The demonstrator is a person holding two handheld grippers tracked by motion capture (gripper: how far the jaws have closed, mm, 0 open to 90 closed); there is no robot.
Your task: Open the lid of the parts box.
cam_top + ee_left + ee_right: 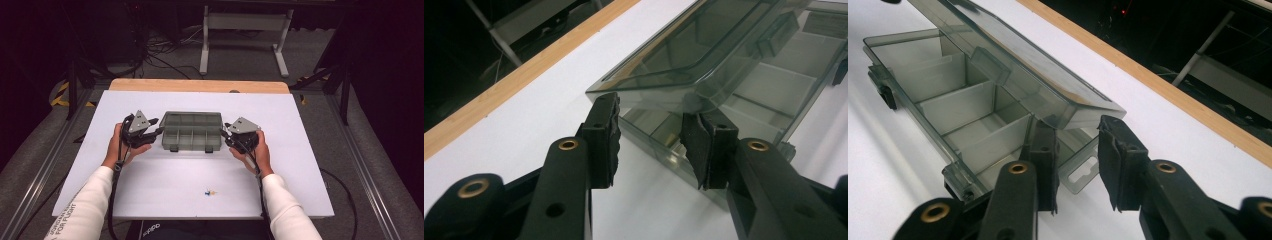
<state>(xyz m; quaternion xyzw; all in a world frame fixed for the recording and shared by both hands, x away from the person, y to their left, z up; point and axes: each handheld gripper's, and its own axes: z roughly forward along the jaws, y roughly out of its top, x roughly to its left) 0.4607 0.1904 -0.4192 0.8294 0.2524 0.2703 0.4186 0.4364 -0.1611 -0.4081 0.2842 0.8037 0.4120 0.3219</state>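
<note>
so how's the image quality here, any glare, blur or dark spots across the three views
High view: soft overall, white table top evenly lit, surroundings nearly black. Left gripper view: smoky organizer box shows reflections on its raised lid, and the near jaws of the left hand-held gripper stay fairly sharp. Right gripper view: table blows out to white at left, lid edge catches glare, and the background beyond the wooden edge is dark and blurred.

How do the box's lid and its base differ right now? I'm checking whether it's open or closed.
The lid is raised and tilted, while the base lies flat on the white table. The lid is one plain smoky panel; the base is split by dividers into compartments, which look empty. The base's front carries the dark latches; the lid's has only clear tabs. Both are the same translucent grey plastic, so the box is partly open.
</note>
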